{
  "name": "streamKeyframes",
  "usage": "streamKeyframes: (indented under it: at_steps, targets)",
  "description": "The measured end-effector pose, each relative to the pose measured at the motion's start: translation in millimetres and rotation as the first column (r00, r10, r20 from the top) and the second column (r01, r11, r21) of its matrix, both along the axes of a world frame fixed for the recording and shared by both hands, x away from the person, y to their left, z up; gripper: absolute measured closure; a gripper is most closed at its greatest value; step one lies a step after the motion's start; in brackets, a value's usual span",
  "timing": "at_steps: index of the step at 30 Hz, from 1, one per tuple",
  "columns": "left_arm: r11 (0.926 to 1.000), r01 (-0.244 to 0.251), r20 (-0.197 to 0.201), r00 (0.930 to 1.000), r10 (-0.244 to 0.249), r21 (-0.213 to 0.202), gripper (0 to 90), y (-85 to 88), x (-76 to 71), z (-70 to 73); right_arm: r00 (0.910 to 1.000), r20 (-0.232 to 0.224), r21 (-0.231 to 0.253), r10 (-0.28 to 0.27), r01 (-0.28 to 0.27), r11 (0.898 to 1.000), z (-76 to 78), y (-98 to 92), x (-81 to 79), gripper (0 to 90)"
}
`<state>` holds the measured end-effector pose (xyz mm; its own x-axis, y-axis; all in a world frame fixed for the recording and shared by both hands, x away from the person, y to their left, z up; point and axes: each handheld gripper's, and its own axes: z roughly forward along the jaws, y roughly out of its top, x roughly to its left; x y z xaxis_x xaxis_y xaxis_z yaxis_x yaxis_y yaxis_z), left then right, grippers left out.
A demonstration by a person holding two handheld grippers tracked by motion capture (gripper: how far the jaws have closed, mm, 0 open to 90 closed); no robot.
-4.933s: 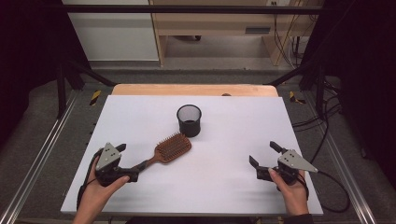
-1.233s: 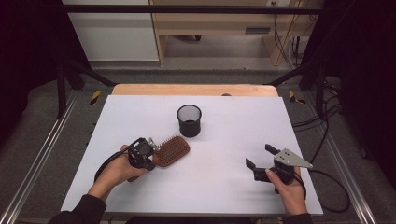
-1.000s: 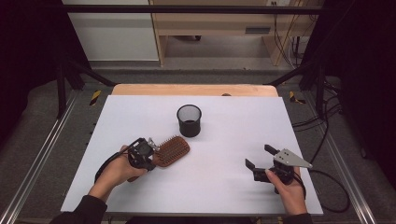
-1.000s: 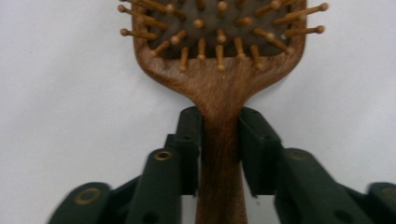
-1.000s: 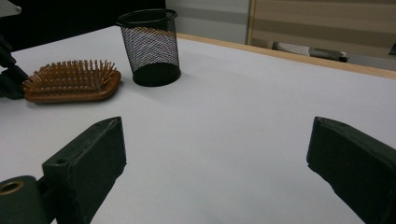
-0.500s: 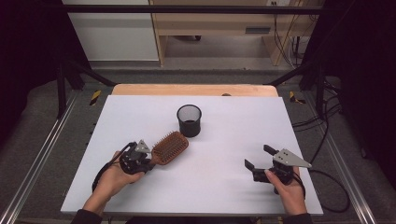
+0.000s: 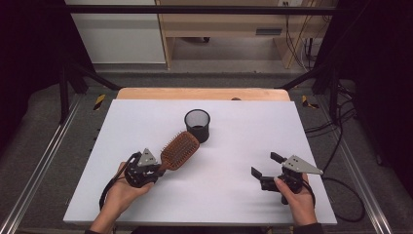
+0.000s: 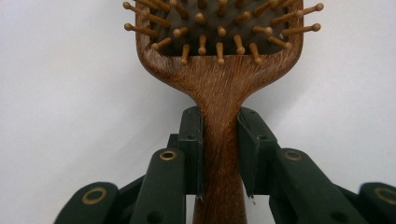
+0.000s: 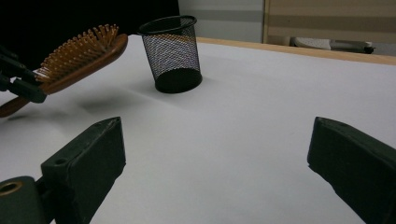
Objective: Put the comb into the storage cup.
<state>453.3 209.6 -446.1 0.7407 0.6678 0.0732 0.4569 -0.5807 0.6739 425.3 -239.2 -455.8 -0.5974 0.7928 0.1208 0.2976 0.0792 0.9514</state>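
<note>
Your left gripper (image 7: 157,170) fingers clench the stiff, light brown wooden paddle hairbrush (image 7: 179,150) at its narrow handle neck; right gripper (image 7: 266,171) fingers gape.

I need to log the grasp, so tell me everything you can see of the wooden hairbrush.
The wooden hairbrush is a brown paddle brush with a rounded rectangular head, a dark pad and round-tipped wooden pins facing up. Its narrow handle is clamped between the jaws of the left gripper, which hold it near the neck. In the right gripper view it is lifted off the white table, casting a shadow, its head tilted upward toward the black mesh cup without touching it.
</note>
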Motion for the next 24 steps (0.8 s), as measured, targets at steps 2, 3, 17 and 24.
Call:
streamKeyframes:
  at_steps: [2, 3, 17, 24]
  targets:
    - [0.9999, -0.004, 0.010, 0.9999, 0.004, -0.010, 73.0, -1.2, -2.0, -2.1, 0.9999, -0.011, 0.016, -0.001, 0.001, 1.000, 0.2, 1.4, -0.6, 4.4]
    - [0.9998, -0.006, 0.015, 0.9999, 0.006, -0.019, 73.0, -1.7, -3.2, -3.2, 0.9999, -0.016, 0.022, 0.001, 0.000, 1.000, 0.3, 2.1, -0.6, 4.4]
    - [0.9982, 0.004, 0.122, 0.9926, 0.003, -0.060, 73.0, -18.9, -16.1, -5.9, 0.9954, -0.091, 0.136, 0.028, -0.016, 0.991, 3.4, 34.9, 2.3, 6.1]
    - [0.9968, 0.018, 0.146, 0.9892, -0.007, -0.078, 73.0, -27.0, -22.8, -2.3, 0.9880, -0.129, 0.191, 0.086, -0.060, 0.980, 7.2, 60.7, 8.3, 6.2]
